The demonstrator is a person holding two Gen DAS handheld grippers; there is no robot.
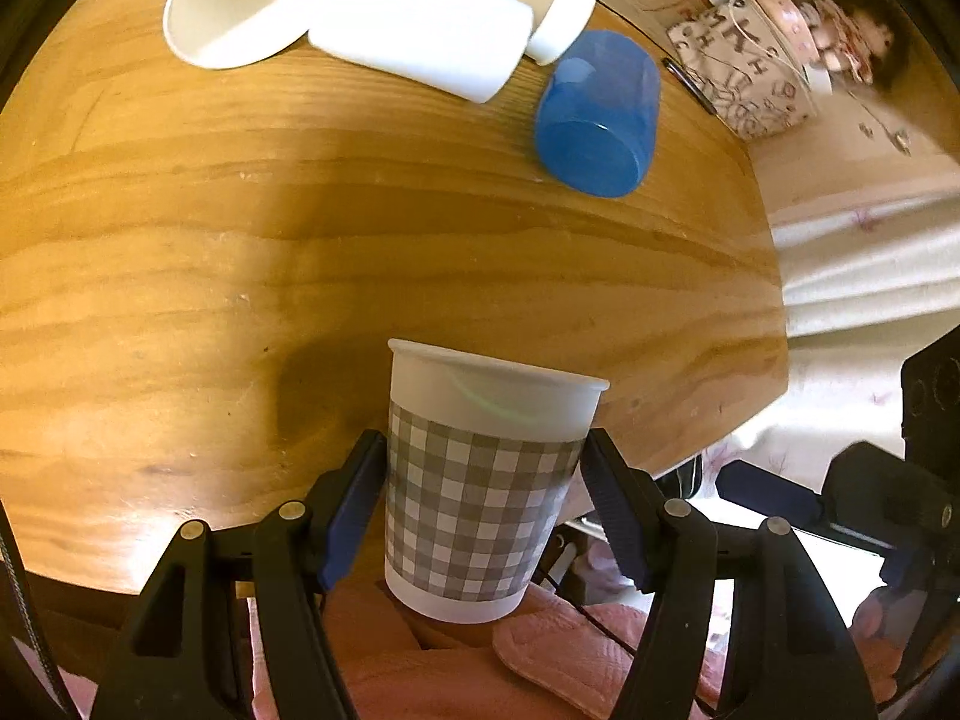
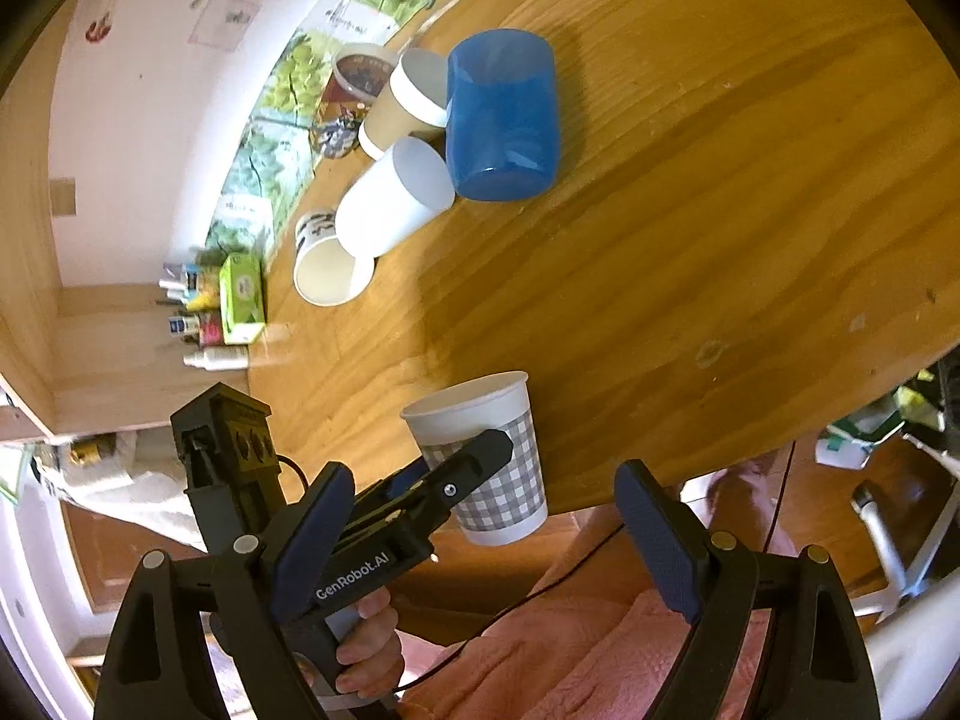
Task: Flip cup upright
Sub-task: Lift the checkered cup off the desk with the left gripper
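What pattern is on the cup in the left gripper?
Grey-and-white check on the cup, white band at the rim; clearest in the left wrist view.

left tongs clamped (both pads touching) | right tongs spread wide

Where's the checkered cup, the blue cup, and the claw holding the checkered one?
checkered cup [image 1: 474, 498], left wrist view, on its checked band.
blue cup [image 2: 501, 114], right wrist view, on its side wall.
left claw [image 1: 483, 510], left wrist view, midway between its fingertips.
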